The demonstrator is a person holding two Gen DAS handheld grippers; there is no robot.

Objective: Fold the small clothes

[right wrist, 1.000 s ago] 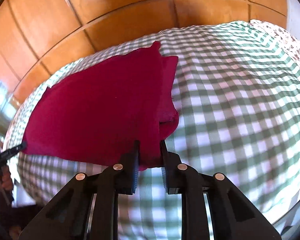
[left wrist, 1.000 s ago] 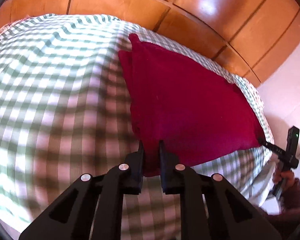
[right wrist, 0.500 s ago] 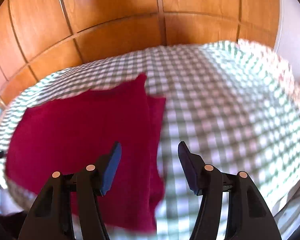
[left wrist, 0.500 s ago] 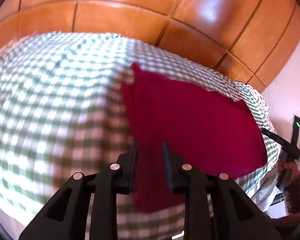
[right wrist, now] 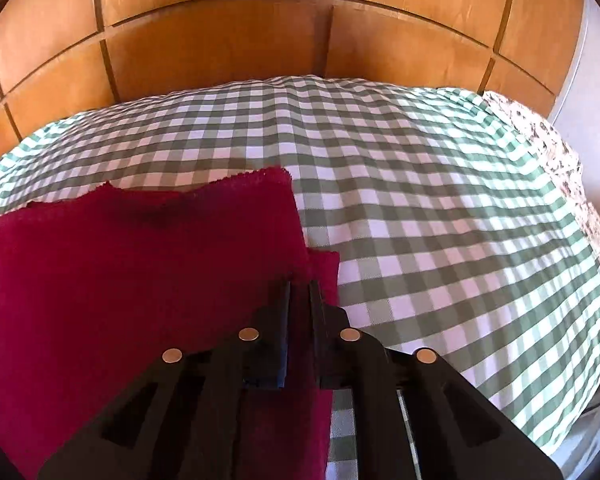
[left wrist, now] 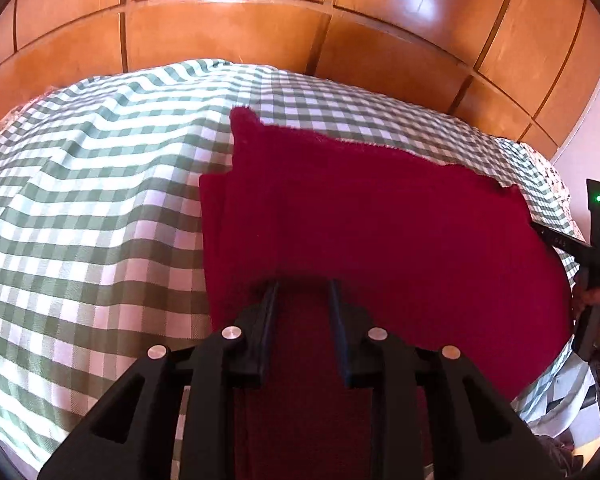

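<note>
On the bed (right wrist: 440,208), against wood panelling (left wrist: 220,32): one red cloth (left wrist: 380,220), lying partly folded on a green-and-white check sheet (left wrist: 80,220).

Left claw (left wrist: 302,292): a second ago pinched on the cloth's near edge; its jaws have since parted a little and now stand narrow, cloth between them, near edge draped over the tips. Whether the pads press, cannot tell.

Right claw (right wrist: 299,292): let go wide half a second ago, jaws just closing again; now narrow, a strip of cloth between them near its right-hand corner, seemingly nipped.

Reading: a regrip for the next fold, judged likely.

Cloth: soft, matt, nubbly weave; roughly rectangular, far edge frayed, a lower layer showing past one side. Sheet: smooth, lightly creased. Panelling: glossy.
</note>
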